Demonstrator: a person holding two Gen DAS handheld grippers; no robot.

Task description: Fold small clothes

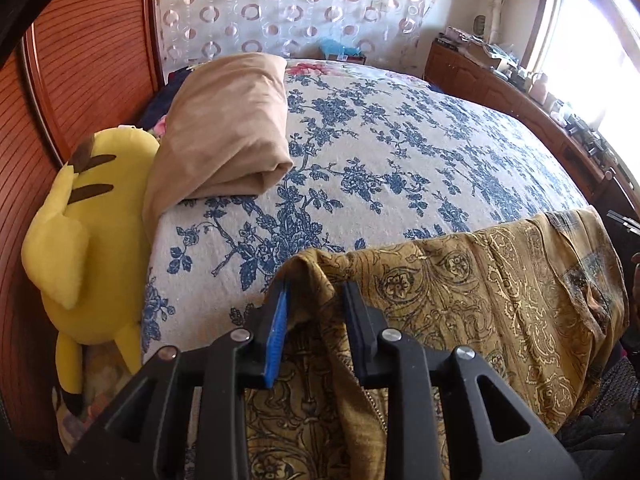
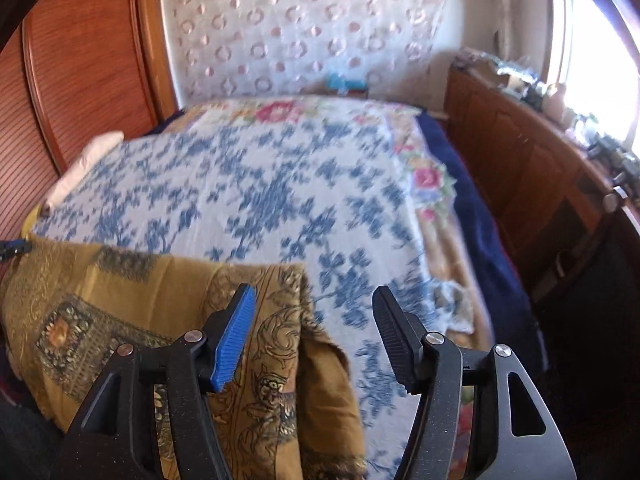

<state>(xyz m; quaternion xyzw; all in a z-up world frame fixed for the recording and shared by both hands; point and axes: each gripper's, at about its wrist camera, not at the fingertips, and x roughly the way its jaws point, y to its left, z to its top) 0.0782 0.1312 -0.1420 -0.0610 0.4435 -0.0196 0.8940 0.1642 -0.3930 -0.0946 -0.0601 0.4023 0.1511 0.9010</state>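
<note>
A mustard-yellow garment with a dark paisley print (image 1: 480, 280) lies over the near edge of the bed. My left gripper (image 1: 316, 292) is shut on a bunched corner of it, the fabric pinched between the blue pad and the black pad. In the right wrist view the same garment (image 2: 120, 300) spreads to the left and under the gripper. My right gripper (image 2: 316, 308) is open, its blue left finger (image 2: 236, 336) over the garment's right edge, its black right finger (image 2: 396, 340) over the bedspread. Nothing is between its pads.
The bed has a white bedspread with blue flowers (image 1: 400, 140). A folded beige cloth (image 1: 228, 128) and a yellow plush toy (image 1: 88, 216) lie at the left. A wooden wardrobe (image 1: 80, 60) stands left; a cluttered wooden cabinet (image 2: 520, 152) runs under the window at right.
</note>
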